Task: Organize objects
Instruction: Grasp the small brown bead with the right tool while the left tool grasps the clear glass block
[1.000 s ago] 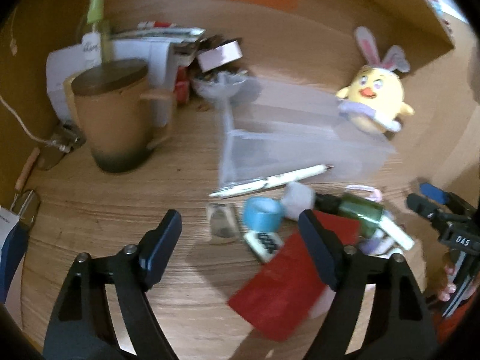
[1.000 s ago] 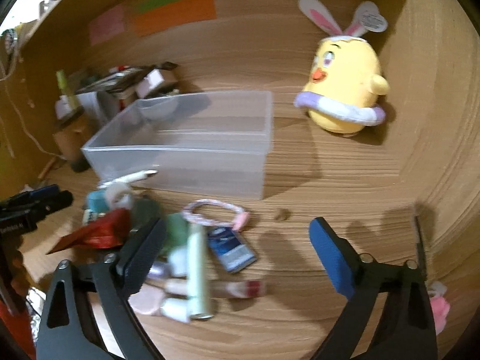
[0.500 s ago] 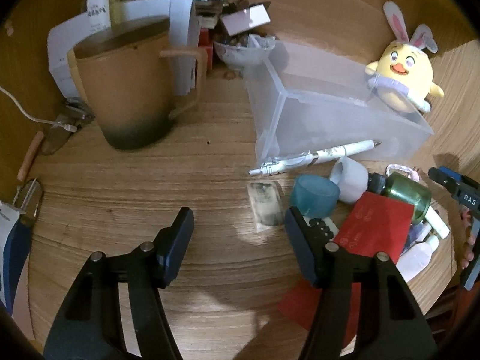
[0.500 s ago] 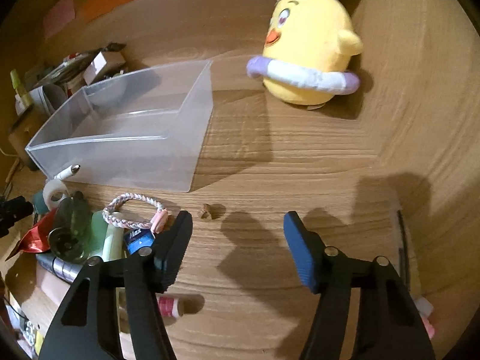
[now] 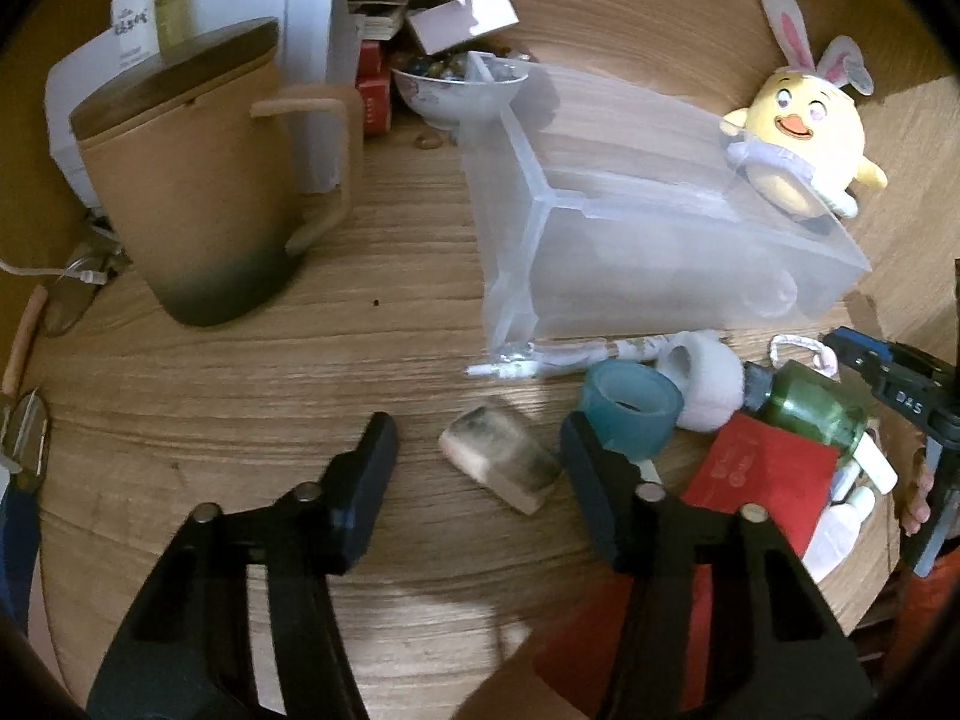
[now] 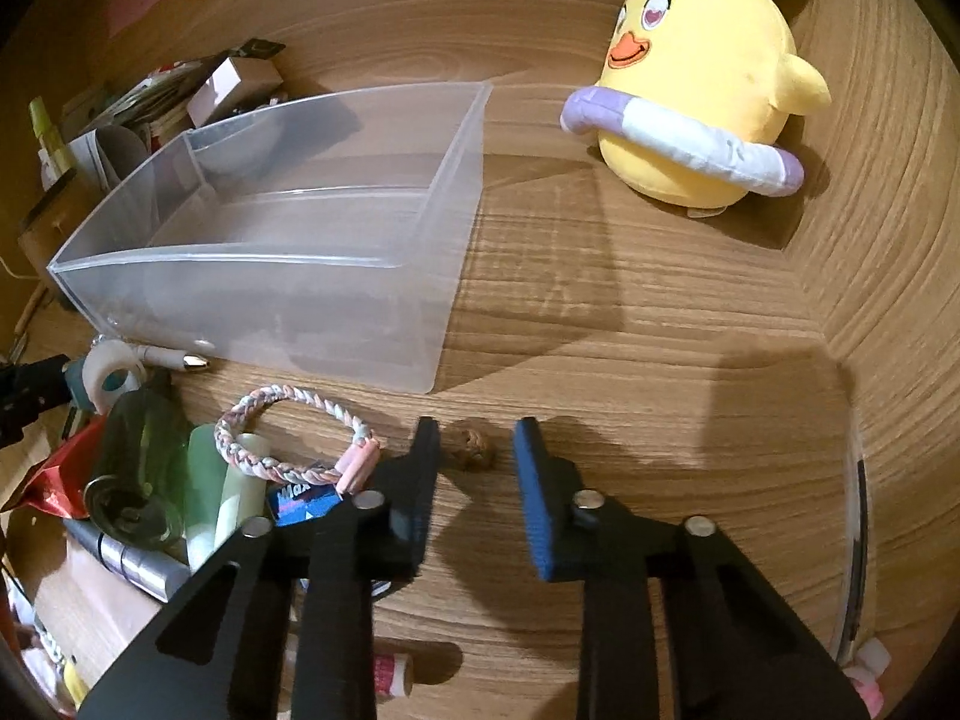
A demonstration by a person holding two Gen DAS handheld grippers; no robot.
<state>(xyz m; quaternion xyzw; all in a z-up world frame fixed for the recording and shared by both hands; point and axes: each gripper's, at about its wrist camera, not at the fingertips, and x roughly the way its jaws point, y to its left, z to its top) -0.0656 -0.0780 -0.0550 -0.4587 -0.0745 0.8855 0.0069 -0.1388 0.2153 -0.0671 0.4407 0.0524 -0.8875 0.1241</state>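
1. The left gripper (image 5: 480, 450) has just been narrowing its fingers on the small smudged block (image 5: 499, 461) that lies flat on the worktop (image 5: 240, 396). The block sits between the tips, nearer the right-hand one, and neither pad presses on it yet, so the gripper counts as open
2. To do this well, the person should shift the left gripper a little toward 3 o'clock so the block is centred, then lower until the tips flank its short sides before squeezing
3. The teal tape roll (image 5: 630, 408) lies at about 2 o'clock from the block, just beside the right-hand fingertip; closing carelessly would likely nudge it
4. The right gripper (image 6: 477, 462) has also just been closing its fingers. A gap remains between them, and the small brown pellet (image 6: 474, 450) rests on the worktop at that gap, beyond the tips and untouched
5. The pellet is tiny and rounded, so it will probably squirt out unless the tips go down to the wood on either side of it first
6. The braided bracelet (image 6: 288, 432) at 9 o'clock from the pellet nearly meets the left-hand fingertip; keep clear of it
7. The clear bin (image 6: 288, 228), at 11 o'clock, is presumably the destination
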